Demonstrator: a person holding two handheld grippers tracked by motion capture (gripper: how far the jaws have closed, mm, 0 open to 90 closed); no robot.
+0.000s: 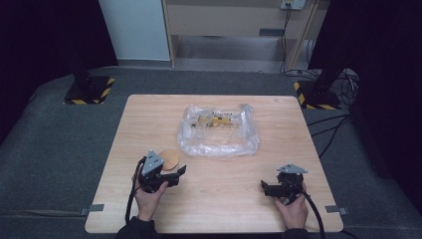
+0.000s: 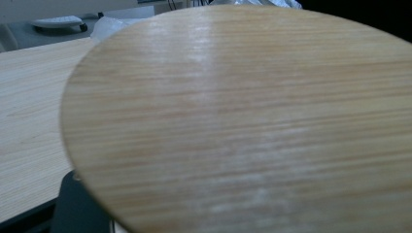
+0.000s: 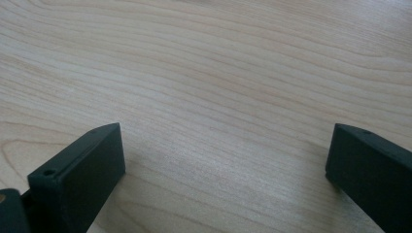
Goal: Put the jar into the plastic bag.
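A round wooden disc [image 2: 243,121] sits very close in the left gripper view, tilted above the table. One black jaw shows under the disc's lower left edge. In the high view the wooden disc [image 1: 170,159] lies against my left gripper [image 1: 175,173] at the table's front left, and the gripper looks shut on it. My right gripper [image 1: 267,188] rests at the front right. Its jaws stand wide apart over bare wood, and my right gripper [image 3: 223,141] holds nothing.
A crumpled clear plastic bag [image 1: 219,130] with yellowish items inside lies at the middle back of the wooden table [image 1: 214,209]. Black stand bases and cables sit on the grey floor beyond the table.
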